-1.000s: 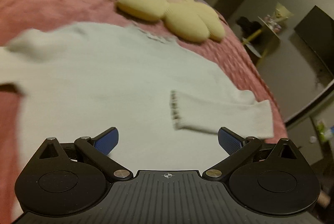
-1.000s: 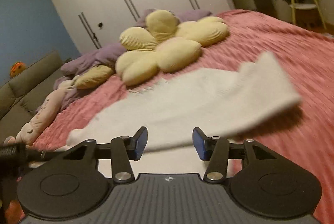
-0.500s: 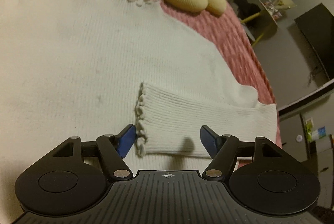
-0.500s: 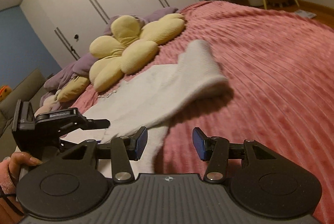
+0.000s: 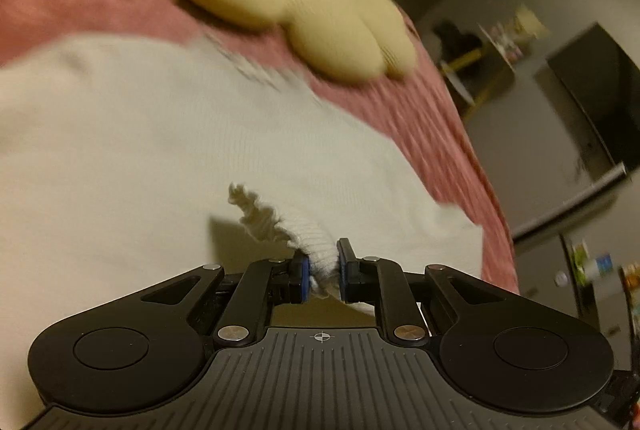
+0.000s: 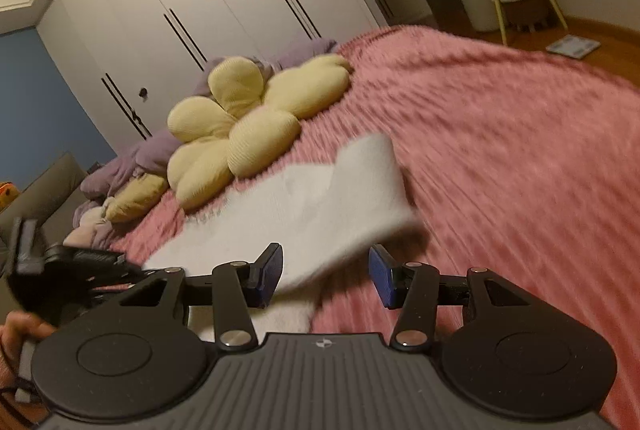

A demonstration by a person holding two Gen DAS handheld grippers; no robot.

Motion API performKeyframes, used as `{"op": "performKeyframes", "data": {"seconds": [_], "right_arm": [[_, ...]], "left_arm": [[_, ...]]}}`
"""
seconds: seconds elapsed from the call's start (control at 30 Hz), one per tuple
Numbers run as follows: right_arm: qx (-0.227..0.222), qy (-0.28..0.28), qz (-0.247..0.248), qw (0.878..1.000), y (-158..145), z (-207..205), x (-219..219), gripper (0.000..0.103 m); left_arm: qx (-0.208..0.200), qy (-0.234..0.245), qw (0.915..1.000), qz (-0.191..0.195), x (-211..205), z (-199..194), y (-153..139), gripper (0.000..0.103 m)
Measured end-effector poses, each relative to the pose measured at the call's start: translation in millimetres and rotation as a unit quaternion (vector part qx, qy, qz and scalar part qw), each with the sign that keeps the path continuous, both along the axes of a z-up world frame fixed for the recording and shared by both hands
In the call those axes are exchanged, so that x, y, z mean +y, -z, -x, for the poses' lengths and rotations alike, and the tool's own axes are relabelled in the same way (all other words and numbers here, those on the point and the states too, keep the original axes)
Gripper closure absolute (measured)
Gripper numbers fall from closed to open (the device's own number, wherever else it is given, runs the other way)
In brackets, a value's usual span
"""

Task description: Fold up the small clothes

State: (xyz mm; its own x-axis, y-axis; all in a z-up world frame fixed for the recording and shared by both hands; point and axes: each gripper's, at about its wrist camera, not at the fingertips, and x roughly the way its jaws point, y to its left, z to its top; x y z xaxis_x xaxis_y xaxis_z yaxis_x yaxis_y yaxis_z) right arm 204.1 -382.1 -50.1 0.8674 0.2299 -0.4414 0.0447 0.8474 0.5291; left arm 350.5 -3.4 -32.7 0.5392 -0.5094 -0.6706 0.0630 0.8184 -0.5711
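Since half a second ago, our left gripper (image 5: 323, 272) has pinched the sweater's (image 5: 120, 157) sleeve cuff (image 5: 280, 220); right gripper (image 6: 325, 276) spread. We should lift evenly.

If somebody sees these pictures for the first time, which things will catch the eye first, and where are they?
The left gripper, low in its view, is shut on the frilled cuff of a white sweater spread on a pink bed. Beyond the sweater lies a yellow flower pillow. The right gripper hangs open over the sweater's near edge.
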Motion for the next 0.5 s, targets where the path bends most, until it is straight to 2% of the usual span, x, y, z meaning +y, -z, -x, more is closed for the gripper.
{"op": "performKeyframes", "data": {"seconds": [0.1, 0.17, 0.27, 0.3, 0.37, 0.43, 0.5], "right_arm": [[-0.002, -0.022, -0.017, 1.0, -3.4, -12.8, 10.6, 0.055], [0.004, -0.039, -0.026, 0.999, -1.2, -21.3, 20.6, 0.055], [0.028, -0.059, -0.044, 0.997, 10.6, -35.9, 35.8, 0.055], [0.038, -0.063, -0.055, 0.996, 15.4, -40.6, 38.8, 0.055], [0.065, -0.064, -0.095, 0.991, 27.3, -50.0, 41.2, 0.055], [0.084, -0.059, -0.128, 0.986, 38.3, -57.3, 40.8, 0.055], [0.094, -0.044, -0.146, 0.984, 46.8, -63.0, 38.6, 0.055]], "left_arm": [[-0.012, -0.045, 0.998, -0.042, 44.0, 7.8, -2.7, 0.087], [-0.003, -0.068, 0.9955, -0.067, 68.2, 12.2, 5.1, 0.087], [0.007, -0.086, 0.9912, -0.1, 89.9, 18.4, 18.1, 0.086], [0.009, -0.091, 0.9899, -0.108, 93.9, 20.3, 22.8, 0.082], [0.014, -0.096, 0.9905, -0.098, 100.4, 21.3, 30.1, 0.074], [0.01, -0.098, 0.9925, -0.073, 102.7, 21.4, 35.4, 0.056], [0.0, -0.103, 0.9927, -0.063, 104.1, 20.0, 33.4, 0.056]]}}
